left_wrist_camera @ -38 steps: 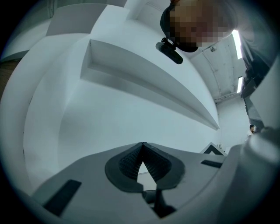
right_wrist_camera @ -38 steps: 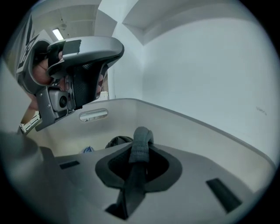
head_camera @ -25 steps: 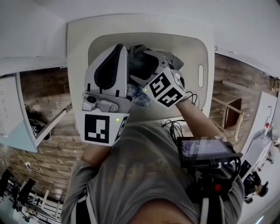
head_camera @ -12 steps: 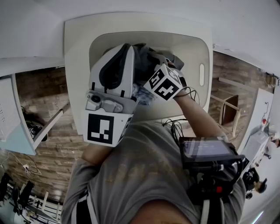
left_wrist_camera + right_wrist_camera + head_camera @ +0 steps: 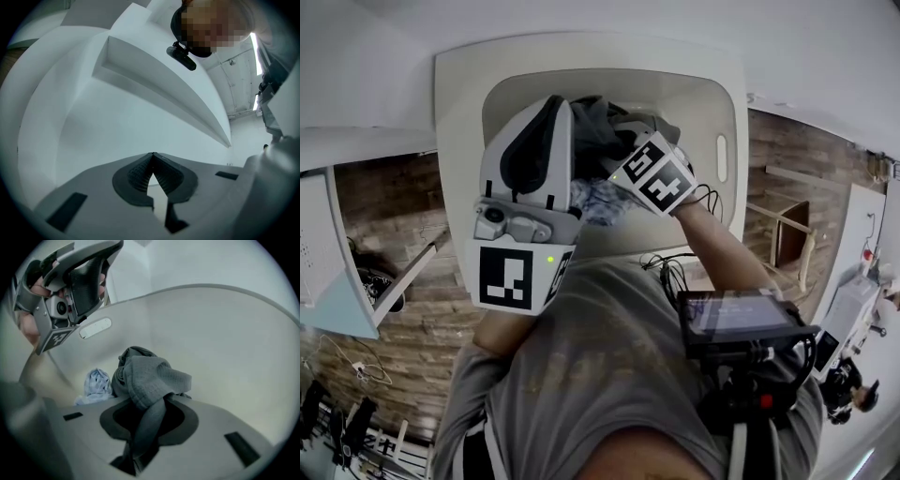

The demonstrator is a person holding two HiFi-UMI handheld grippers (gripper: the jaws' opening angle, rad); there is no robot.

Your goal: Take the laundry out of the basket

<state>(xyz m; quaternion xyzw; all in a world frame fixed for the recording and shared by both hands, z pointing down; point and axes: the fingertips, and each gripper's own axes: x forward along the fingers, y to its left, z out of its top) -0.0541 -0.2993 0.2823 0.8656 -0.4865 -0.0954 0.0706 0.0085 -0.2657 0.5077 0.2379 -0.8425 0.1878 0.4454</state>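
The left gripper (image 5: 152, 158) points upward, its 2 jaws meeting at the tips with nothing between them. The right gripper (image 5: 149, 416) reaches forward and down from a bare forearm (image 5: 724, 246), its jaws closing on a strand of grey cloth (image 5: 157, 376) that runs between them.

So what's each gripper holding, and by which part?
Right gripper: jaws closing on a hanging fold of the grey knit garment. Left gripper: shut, empty.

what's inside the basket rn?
In the basket: a grey garment, the jaws of the right gripper closing on it, and a light blue cloth beside it. Anything under them is covered.
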